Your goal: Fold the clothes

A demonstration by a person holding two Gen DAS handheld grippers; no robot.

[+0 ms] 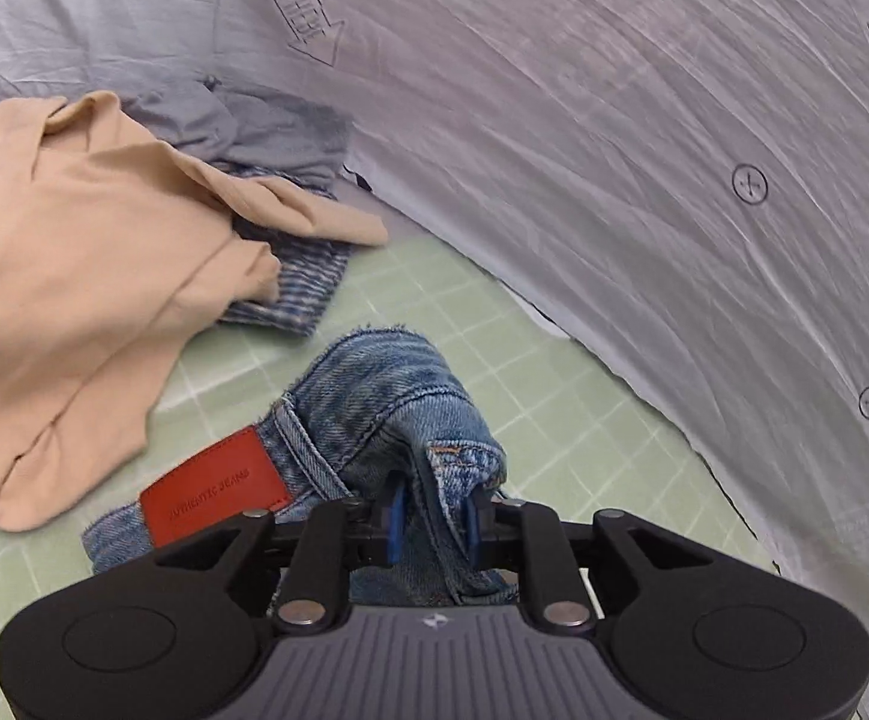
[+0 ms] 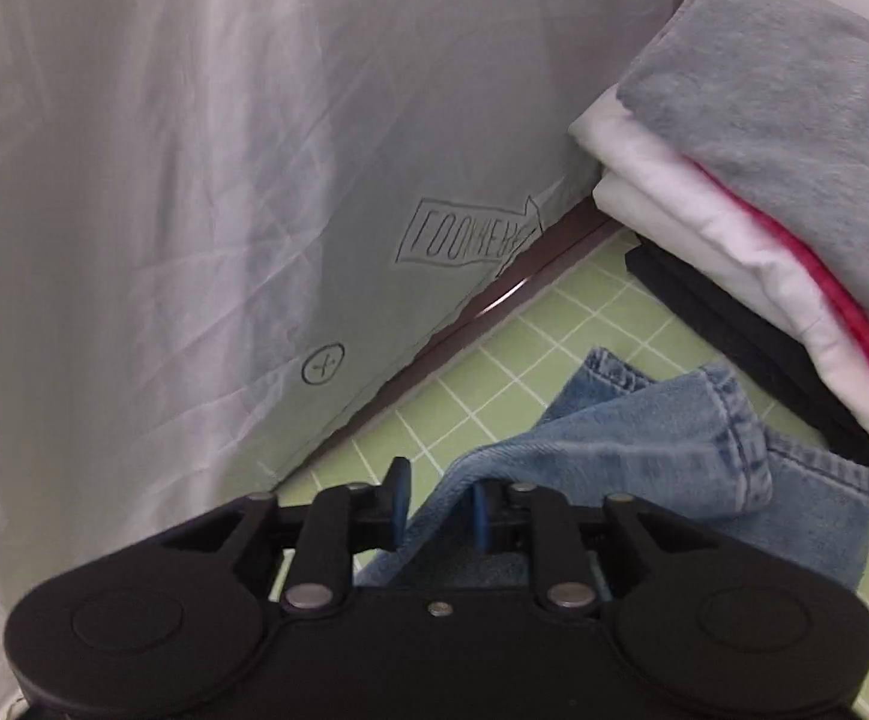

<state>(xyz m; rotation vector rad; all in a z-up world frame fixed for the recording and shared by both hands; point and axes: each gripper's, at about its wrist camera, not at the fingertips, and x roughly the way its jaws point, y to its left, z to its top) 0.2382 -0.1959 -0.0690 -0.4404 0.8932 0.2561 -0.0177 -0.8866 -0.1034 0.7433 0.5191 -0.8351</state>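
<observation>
**Jeans slung between your two grippers, one end at each**

Start on your left. Your left gripper [image 1: 431, 519] has the waistband end of the jeans [image 1: 374, 396] running straight up between its blue pads [image 1: 395, 525]. The jaws stand partly apart, and a thick fold of denim fills the gap; it looks loose there, not pinched, though the cloth hides the right pad's face. The red leather patch [image 1: 212, 489] lies just left of the jaws, so the waistband spreads out to the left of your grip and the bulk of the cloth heaps away from you on the green grid mat [image 1: 554, 420]. Farther left sits a tan garment [image 1: 74, 252] on top of other unfolded clothes.

Now your right. Your right gripper [image 2: 437, 516] is also partly parted. The hem end of the jeans [image 2: 644, 438] passes over the right pad [image 2: 481, 519] and trails off to the right; the left pad stands clear of the cloth, so nothing is clamped. The stack of folded clothes [image 2: 764, 150] rests just beyond that hem, near the corner of the mat [image 2: 584, 300].

So the long axis of the jeans appears to run from one hand to the other, waist at your left, leg at your right. Any next fold turns on that line.
</observation>
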